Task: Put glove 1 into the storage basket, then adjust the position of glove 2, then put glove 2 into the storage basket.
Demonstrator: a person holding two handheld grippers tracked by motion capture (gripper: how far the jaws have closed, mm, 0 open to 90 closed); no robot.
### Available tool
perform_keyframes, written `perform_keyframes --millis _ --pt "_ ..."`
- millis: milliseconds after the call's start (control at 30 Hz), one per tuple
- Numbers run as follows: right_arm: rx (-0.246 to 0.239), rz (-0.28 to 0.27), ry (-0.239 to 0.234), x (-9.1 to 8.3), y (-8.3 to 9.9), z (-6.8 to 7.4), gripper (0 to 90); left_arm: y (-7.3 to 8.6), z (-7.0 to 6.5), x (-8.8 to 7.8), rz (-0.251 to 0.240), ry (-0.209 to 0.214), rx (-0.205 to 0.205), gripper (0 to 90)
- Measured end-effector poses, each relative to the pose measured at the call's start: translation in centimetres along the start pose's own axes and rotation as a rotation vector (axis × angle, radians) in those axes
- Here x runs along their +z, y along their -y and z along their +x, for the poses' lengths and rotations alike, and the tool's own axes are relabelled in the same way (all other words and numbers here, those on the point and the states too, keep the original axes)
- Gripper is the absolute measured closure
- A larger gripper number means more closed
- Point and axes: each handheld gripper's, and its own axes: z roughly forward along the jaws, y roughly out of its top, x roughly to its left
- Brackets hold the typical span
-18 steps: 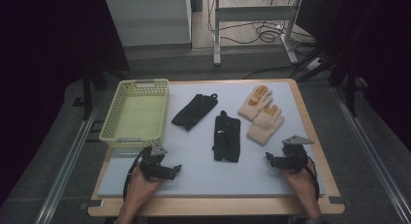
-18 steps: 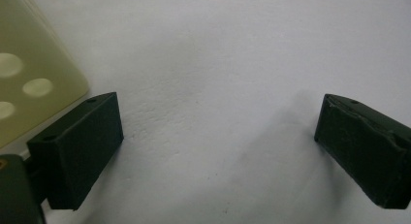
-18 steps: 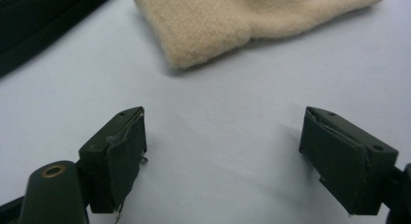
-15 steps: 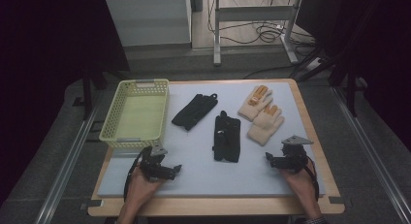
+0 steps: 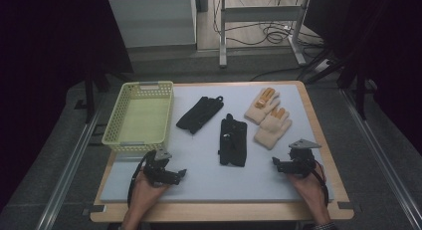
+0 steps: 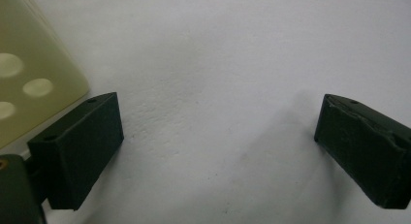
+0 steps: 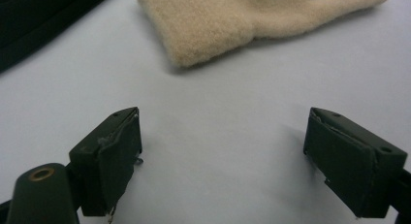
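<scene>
Right gripper view: cream knitted glove (image 7: pixel 213 27) flat on the pale grey tabletop (image 7: pixel 232 136), just ahead of the jaws, cuff end nearest, body running up and to the right out of frame. Jaws well apart, nothing between them, no contact with the glove.

High view: same cream knitted glove (image 5: pixel 272 126) right of centre, cuff toward the person, fingers pointing away and slightly right; long axis near-aligned with the reach of the right gripper (image 5: pixel 279 165). Judged nearest arm: right, directly below the cuff; a short forward advance would bring the cuff between the jaws. Second cream glove with orange palm patches (image 5: pixel 262 104) touching or overlapping it at the far side, fingers pointing away and right.

Black fabric glove (image 5: pixel 233 140) at centre, long axis running away from the person. Second black fabric glove (image 5: pixel 200 114) farther off, angled up and right. Pale yellow-green perforated plastic basket (image 5: pixel 117 135) at the far left, holding nothing.

Left gripper (image 5: pixel 178 174) near the basket's front corner, pointing right; left gripper view: jaws wide apart over bare tabletop, basket corner at upper left.
</scene>
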Motion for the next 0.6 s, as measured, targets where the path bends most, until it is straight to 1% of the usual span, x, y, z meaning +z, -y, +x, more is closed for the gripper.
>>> perform_keyframes --millis 200,400,467,600 --pt "-0.002 -0.002 -0.003 -0.03 -0.01 0.04 14.9 -0.01 0.0 0.0 0.0 0.001 0.0 3.6" --pt "-0.016 -0.011 -0.012 -0.25 -0.02 0.28 20.3 0.0 0.0 0.0 -0.001 0.0 -0.001 3.6" --pt "-0.024 -0.015 -0.016 -0.39 -0.13 0.39 21.4 0.0 0.0 0.0 -0.001 0.0 -0.001 3.6" --pt "-0.023 -0.027 -0.036 -0.76 -0.51 0.6 23.5 0.0 -0.01 0.0 -0.001 0.0 -0.001 3.7"
